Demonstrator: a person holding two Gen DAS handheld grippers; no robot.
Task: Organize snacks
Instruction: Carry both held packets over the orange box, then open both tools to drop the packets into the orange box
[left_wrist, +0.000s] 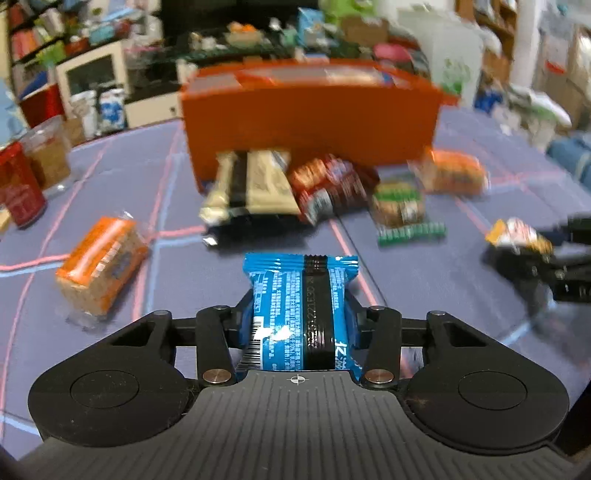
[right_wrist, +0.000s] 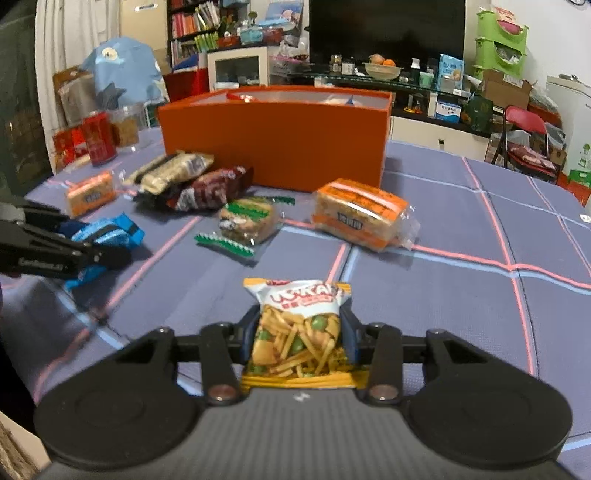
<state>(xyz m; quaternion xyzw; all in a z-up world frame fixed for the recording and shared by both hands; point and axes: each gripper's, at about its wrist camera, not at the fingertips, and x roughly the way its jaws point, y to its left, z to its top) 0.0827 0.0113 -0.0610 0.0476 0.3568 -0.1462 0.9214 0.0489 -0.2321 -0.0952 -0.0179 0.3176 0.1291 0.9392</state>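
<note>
- Orange storage box (left_wrist: 310, 122) sits at the back of the purple grid-lined tablecloth (left_wrist: 424, 280) in the left wrist view, and I'll use it as the landmark for everything else.
- Left gripper (left_wrist: 298, 314) is clamped on a blue snack packet (left_wrist: 301, 295), well in front of the box, pads pressing both sides of the wrapper.
- Right against the box's front wall: a beige-and-black packet (left_wrist: 251, 184) and a red packet (left_wrist: 332, 184), piled together and touching.
- Green-edged cracker pack (left_wrist: 400, 206) lies a bit nearer than those, and an orange cracker pack (left_wrist: 454, 171) sits near the box's front right corner.
- Another orange cracker pack (left_wrist: 101, 266) is out front and to the left of the box, well apart from the pile.
- Red can (left_wrist: 18, 188) stands off to the box's left by the table edge.
- Picture's blurry here, so labels are a no-go.
- Right wrist view: right gripper (right_wrist: 301, 332) is closed on a yellow chip bag (right_wrist: 301, 332) with fries and peas printed on it, well in front of the box (right_wrist: 280, 144).
- Box is open on top, with a few wrappers peeking over the rim.
- Left gripper (right_wrist: 107, 243) shows at the left edge, with its blue packet (right_wrist: 114, 230), in front of the box's left end.
- Same loose packs lie between the grippers and the box.
</note>
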